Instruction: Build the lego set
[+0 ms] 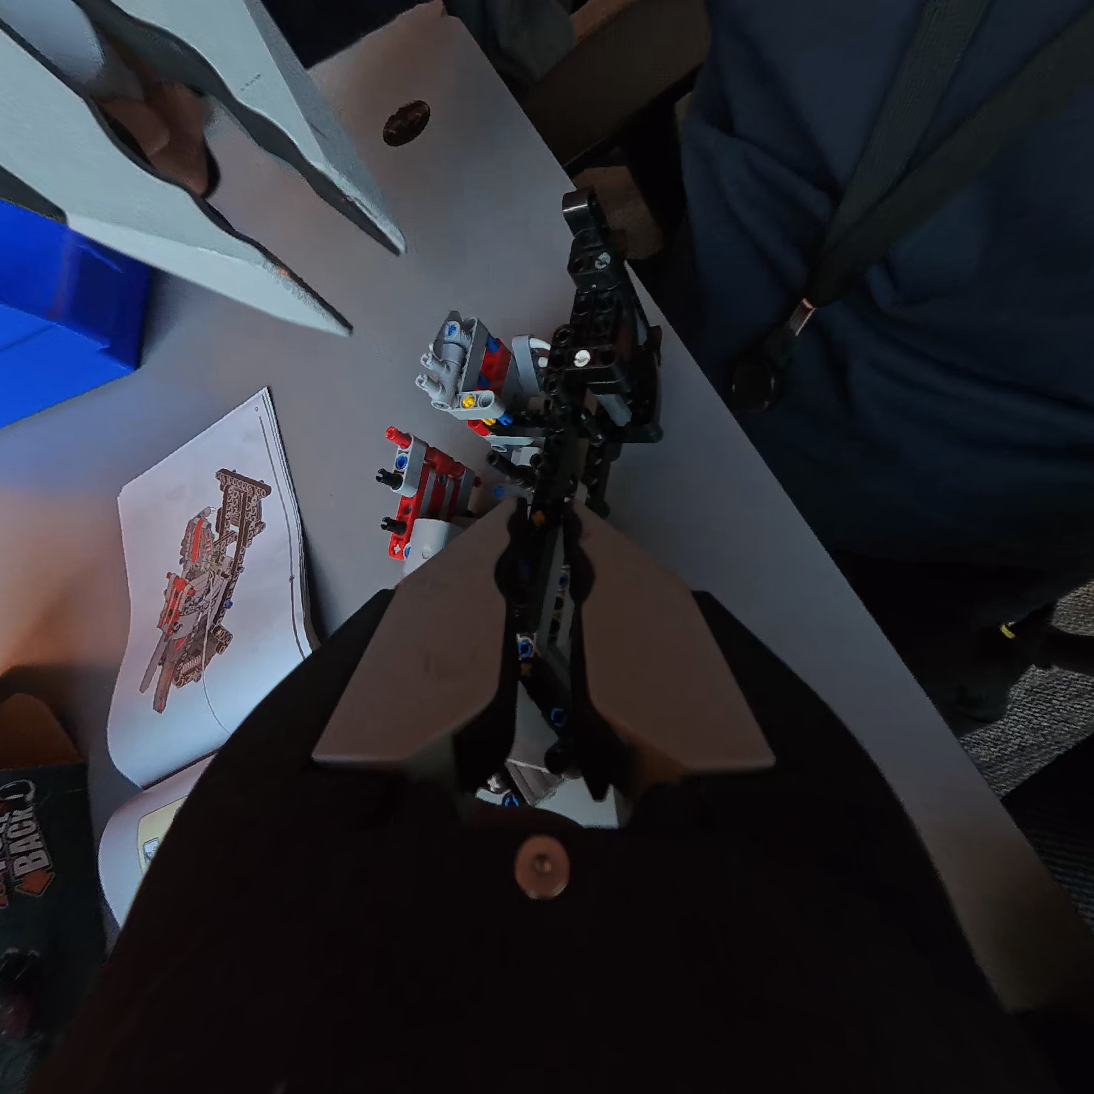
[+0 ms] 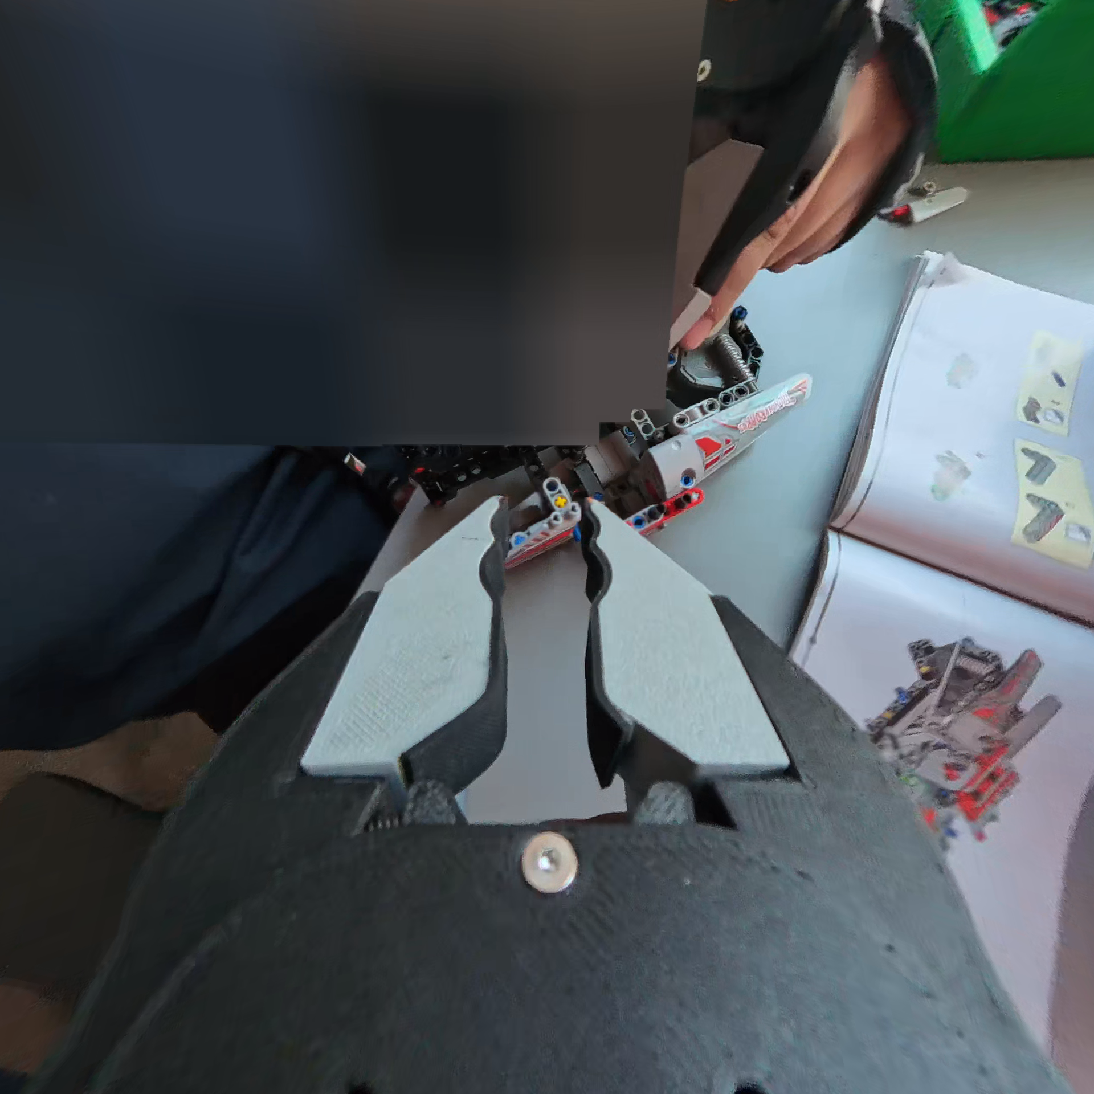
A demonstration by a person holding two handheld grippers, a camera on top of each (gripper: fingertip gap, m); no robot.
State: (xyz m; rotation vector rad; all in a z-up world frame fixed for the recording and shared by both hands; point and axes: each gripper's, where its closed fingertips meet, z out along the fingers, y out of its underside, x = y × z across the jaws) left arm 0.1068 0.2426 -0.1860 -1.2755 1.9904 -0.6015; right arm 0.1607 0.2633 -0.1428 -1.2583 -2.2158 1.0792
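Observation:
The part-built lego model (image 1: 583, 367) has a long black frame with grey and red parts, and it stands near the table's edge. My left gripper (image 1: 544, 509) is shut on the black frame's near end. In the right wrist view the model (image 2: 669, 467) lies just beyond my right gripper (image 2: 544, 503), which is open and empty, with a small grey connector (image 2: 559, 503) past its tips. My right gripper also shows in the left wrist view (image 1: 376, 290), raised to the upper left and apart from the model. The left gripper (image 2: 692, 314) and the hand holding it are partly hidden by a blurred patch.
An open instruction booklet (image 1: 207, 592) lies left of the model and also shows in the right wrist view (image 2: 947, 533). A blue bin (image 1: 59, 308) is far left, a green bin (image 2: 1018, 89) far back. A loose grey piece (image 2: 929, 201) lies beside it. A person in dark blue (image 1: 888, 296) is at the table's edge (image 1: 769, 503). From my left tips it is roughly 30 centimeters to the loose grey piece (image 2: 929, 201); from my right, 35 centimeters.

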